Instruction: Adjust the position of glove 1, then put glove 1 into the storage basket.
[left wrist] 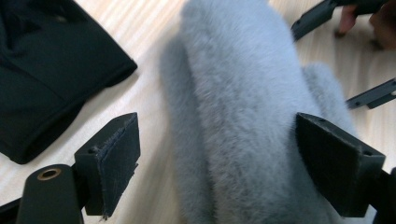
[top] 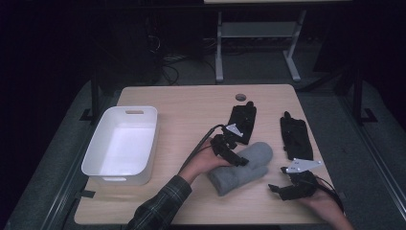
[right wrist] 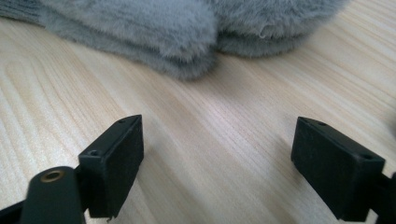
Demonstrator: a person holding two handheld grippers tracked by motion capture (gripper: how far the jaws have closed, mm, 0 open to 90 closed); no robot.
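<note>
A pair of grey fuzzy mittens lies stacked at the middle of the wooden table. My left gripper hovers over them, jaws open. In the left gripper view, the mittens run between the two pads of the left gripper, and the left pad stands clear of the fur. My right gripper sits low to the right of the mittens, open. In the right gripper view, the right gripper has bare table between its jaws and the mittens lie ahead of it.
Two black gloves lie beyond the mittens, one just behind my left gripper and one farther right. A white bin stands at the table's left. The table's front edge runs close under my right hand.
</note>
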